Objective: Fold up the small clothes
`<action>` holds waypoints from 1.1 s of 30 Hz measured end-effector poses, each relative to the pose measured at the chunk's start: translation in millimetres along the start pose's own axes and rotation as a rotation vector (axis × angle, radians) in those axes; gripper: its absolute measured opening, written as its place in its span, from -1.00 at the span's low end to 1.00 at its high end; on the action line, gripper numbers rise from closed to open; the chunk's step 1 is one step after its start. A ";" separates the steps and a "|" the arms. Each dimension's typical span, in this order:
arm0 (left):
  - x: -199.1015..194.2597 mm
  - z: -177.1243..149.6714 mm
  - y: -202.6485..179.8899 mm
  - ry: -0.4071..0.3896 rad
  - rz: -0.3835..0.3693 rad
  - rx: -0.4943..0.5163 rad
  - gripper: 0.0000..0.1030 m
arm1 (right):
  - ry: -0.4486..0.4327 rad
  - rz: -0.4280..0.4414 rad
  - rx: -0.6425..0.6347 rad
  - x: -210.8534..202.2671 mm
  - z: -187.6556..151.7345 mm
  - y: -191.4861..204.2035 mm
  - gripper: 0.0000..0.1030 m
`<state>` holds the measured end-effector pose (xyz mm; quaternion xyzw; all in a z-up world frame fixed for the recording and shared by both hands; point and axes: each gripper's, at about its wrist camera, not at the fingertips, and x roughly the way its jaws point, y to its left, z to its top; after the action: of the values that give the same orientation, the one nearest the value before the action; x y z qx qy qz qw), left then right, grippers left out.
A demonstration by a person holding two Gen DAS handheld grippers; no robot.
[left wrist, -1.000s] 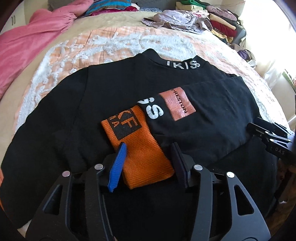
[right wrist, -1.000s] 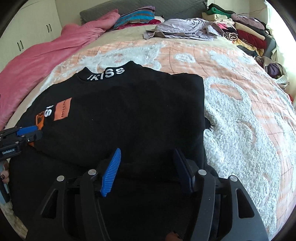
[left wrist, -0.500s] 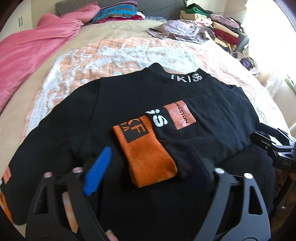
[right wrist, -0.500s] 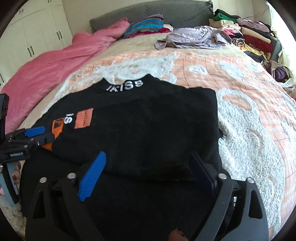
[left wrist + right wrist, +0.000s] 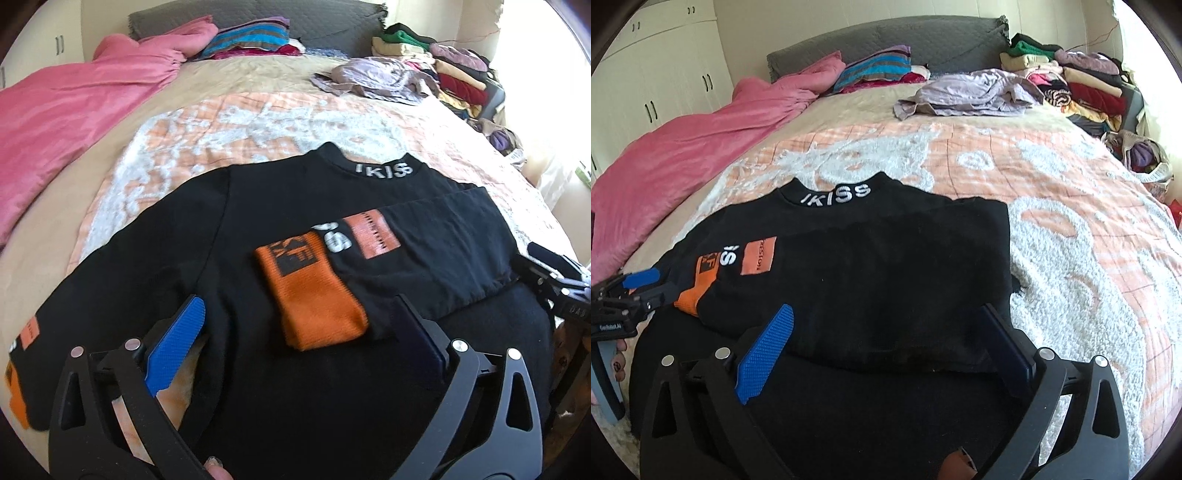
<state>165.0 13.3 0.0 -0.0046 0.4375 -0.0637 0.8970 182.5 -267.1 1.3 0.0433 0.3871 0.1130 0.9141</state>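
A black sweatshirt (image 5: 886, 266) is laid flat on a bed (image 5: 1071, 206) covered by a peach and white blanket. One sleeve is folded across the body, its orange cuff (image 5: 690, 299) lying at the left. The right hand-held gripper (image 5: 886, 325) is seen above the hem, its jaws opening, with nothing pressed between the pads. The left hand-held gripper (image 5: 650, 286) is seen at the left edge, near the cuff. Folded clothes (image 5: 1071, 74) are stacked at the far right, and a pink quilt (image 5: 701, 147) lies at the left.

Left black two-finger gripper (image 5: 297, 317): jaws opening, nothing pinched, angled downward. Right black two-finger gripper (image 5: 886, 325): jaws opening, nothing pinched, angled downward.
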 end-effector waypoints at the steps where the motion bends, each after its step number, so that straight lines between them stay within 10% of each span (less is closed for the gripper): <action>1: -1.4 -2.1 2.4 -0.002 0.003 -0.008 0.81 | -0.009 0.005 0.001 -1.4 0.4 0.5 0.91; 33: -62.8 -60.7 112.4 -0.088 0.104 -0.307 0.81 | -0.097 0.139 -0.165 -18.9 3.2 107.4 0.91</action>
<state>91.5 135.1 4.6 -0.1217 0.4021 0.0505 0.9061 153.5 -167.4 34.7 0.0000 0.3279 0.2056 0.9221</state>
